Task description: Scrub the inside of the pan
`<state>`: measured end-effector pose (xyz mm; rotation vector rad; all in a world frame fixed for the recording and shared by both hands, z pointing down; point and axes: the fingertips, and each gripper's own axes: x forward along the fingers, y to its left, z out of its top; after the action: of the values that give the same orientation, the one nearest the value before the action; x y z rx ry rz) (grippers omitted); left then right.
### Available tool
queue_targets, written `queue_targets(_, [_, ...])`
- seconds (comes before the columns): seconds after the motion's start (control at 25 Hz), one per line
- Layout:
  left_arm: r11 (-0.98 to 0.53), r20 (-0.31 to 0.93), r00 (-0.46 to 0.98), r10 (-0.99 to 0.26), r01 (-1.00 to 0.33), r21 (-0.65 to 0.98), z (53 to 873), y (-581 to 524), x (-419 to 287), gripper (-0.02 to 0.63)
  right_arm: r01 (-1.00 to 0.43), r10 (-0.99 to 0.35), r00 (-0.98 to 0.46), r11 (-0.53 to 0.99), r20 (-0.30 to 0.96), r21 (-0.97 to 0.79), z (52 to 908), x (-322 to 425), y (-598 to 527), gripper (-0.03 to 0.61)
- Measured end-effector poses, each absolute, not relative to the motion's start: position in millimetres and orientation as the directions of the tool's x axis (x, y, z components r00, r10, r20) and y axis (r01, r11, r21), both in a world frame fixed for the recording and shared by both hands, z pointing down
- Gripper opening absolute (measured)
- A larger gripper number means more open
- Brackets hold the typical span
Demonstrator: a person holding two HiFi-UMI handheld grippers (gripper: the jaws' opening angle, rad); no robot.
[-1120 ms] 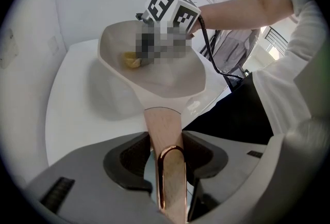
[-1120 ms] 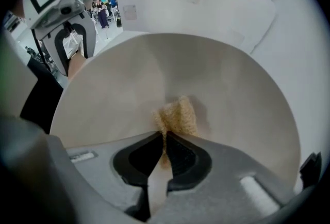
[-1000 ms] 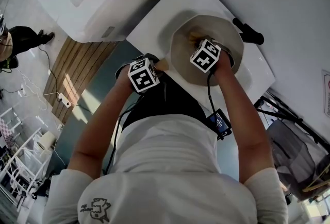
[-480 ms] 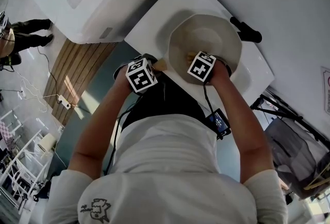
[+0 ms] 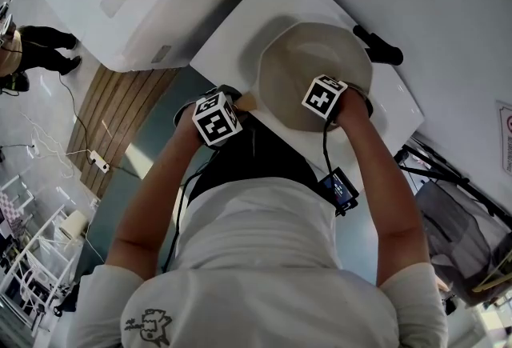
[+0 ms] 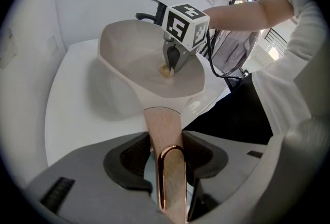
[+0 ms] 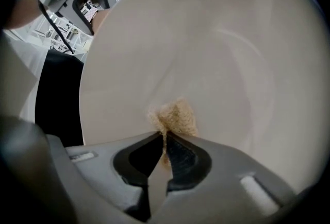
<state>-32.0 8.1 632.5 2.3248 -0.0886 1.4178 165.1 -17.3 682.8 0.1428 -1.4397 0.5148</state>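
A cream pan (image 5: 308, 70) sits on the white counter (image 5: 232, 42); its bowl (image 7: 206, 53) fills the right gripper view. The pan's wooden handle (image 6: 164, 138), with a copper hanging loop, runs back between the jaws of my left gripper (image 6: 167, 158), which is shut on it. In the head view that left gripper (image 5: 232, 102) is at the pan's near left edge. My right gripper (image 7: 164, 140) is shut on a small tan scrub pad (image 7: 174, 117) pressed against the pan's inner wall. The pad (image 6: 165, 69) shows under the right gripper (image 6: 175, 61) in the left gripper view too.
A black knob (image 5: 380, 46) lies on the counter beyond the pan at the right. A person (image 5: 32, 50) stands on the floor far left. The counter's near edge runs just under the pan.
My right gripper with the scrub pad has swept from the far side of the pan's bowl toward its near right wall. The left gripper and the pan handle have stayed put.
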Motion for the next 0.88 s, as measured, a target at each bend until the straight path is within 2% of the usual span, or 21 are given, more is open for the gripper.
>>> queue_targets(0.32, [-0.914, 0.867, 0.475, 0.154, -0.265, 0.308, 632.1, 7.2, -32.6, 0.189, -0.451, 0.131, 0.082, 0.889, 0.988, -0.081, 674.7, 183.4, -49.2, 0.025])
queue_targets(0.52, [-0.918, 0.868, 0.477, 0.139, -0.267, 0.294, 632.6, 6.8, -32.1, 0.189, -0.441, -0.049, 0.100, 0.893, 0.994, 0.089, 666.8, 187.8, -79.1, 0.025])
queue_targets(0.72, [-0.922, 0.864, 0.494, 0.097, -0.284, 0.265, 630.7, 9.7, -32.9, 0.192, -0.465, -0.117, 0.058, 0.876, 0.991, 0.131, 647.4, 177.3, -75.9, 0.025])
queue_targets(0.88, [-0.935, 0.869, 0.495, 0.032, -0.291, 0.201, 624.3, 7.9, -34.9, 0.193, -0.522, -0.161, -0.028, 0.844, 0.987, 0.123, 625.9, 160.3, -64.9, 0.025])
